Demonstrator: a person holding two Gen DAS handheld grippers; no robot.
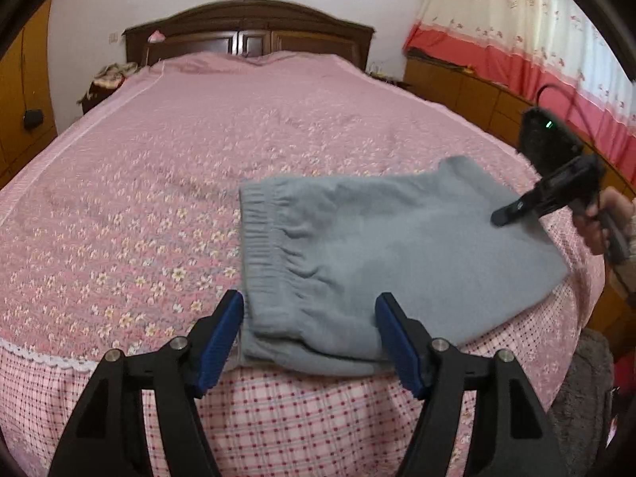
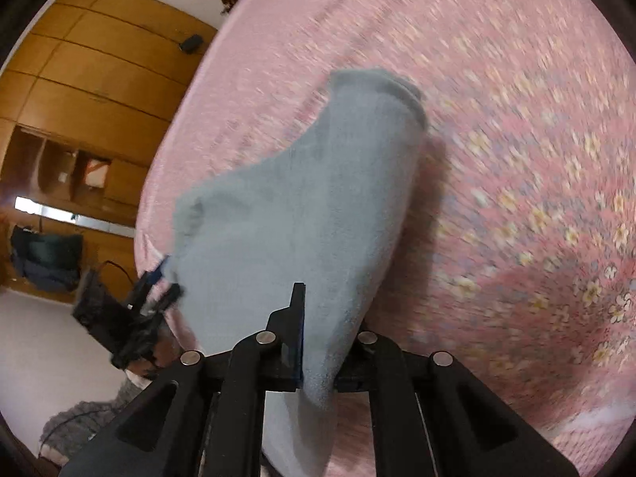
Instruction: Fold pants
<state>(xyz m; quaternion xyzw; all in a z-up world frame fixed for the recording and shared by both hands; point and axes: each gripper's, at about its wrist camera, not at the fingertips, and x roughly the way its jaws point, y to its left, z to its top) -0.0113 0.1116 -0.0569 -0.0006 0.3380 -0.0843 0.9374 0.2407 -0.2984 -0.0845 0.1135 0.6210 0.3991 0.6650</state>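
A bedroom with a dark wooden headboard (image 1: 248, 26), a red-and-cream floral curtain (image 1: 516, 35) and tan wooden wardrobes (image 2: 91, 75) frames a wide bed (image 1: 190, 167) under a pink flowered cover, its near edge trimmed in pink check. On the bed's near right part lie the grey pants (image 1: 381, 254), folded into a compact wad with the gathered elastic waistband turned to the left in the left wrist view. The left tool (image 1: 309, 338) hovers at the near edge of the fabric, its blue-padded jaws spread wide on either side of the pants' near corner, released and pressing on nothing. The right tool (image 2: 318, 342) is clenched on the grey cloth: the right wrist view, blurred by motion, shows the pants (image 2: 302, 206) pinched between its narrowed jaws, the fabric rising in a draped fold above the bed cover. From the left wrist view the right tool (image 1: 503, 216) reaches in from the right edge over the far right side of the pants, gripped by a person's hand (image 1: 600, 222). A grey fuzzy cloth (image 1: 580, 397) shows below the bed's right corner
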